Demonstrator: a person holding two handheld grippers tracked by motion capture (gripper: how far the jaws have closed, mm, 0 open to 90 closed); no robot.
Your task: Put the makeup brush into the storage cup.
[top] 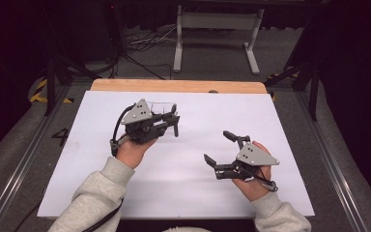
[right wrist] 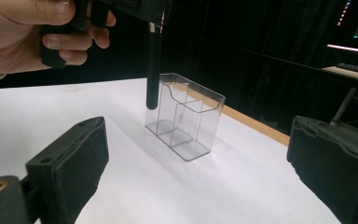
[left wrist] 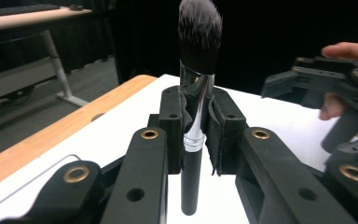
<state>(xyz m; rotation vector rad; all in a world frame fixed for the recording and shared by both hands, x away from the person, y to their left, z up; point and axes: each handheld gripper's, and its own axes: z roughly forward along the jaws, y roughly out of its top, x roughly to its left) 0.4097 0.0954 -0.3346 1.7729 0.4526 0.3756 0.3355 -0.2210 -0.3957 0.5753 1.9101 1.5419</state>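
White table [top: 125, 193]: one brush [left wrist: 196, 93], one clear organizer [right wrist: 186, 119], two grippers.

Dark "4" marked on the grey floor [top: 60, 136] left of the table [top: 174, 86]

The white table [top: 188, 159] is brightly and evenly lit from above, while the room around it falls off to near black. Shadows on it are soft and faint; in the right gripper view a pale one spreads beside the clear box [right wrist: 186, 116]. In the left gripper view the brush [left wrist: 196, 93] shows streaks of glare on its shiny ferrule, its bristle tips look soft, and the right hand-held gripper [left wrist: 335, 93] is blurred. All frames are grainy and low in detail.
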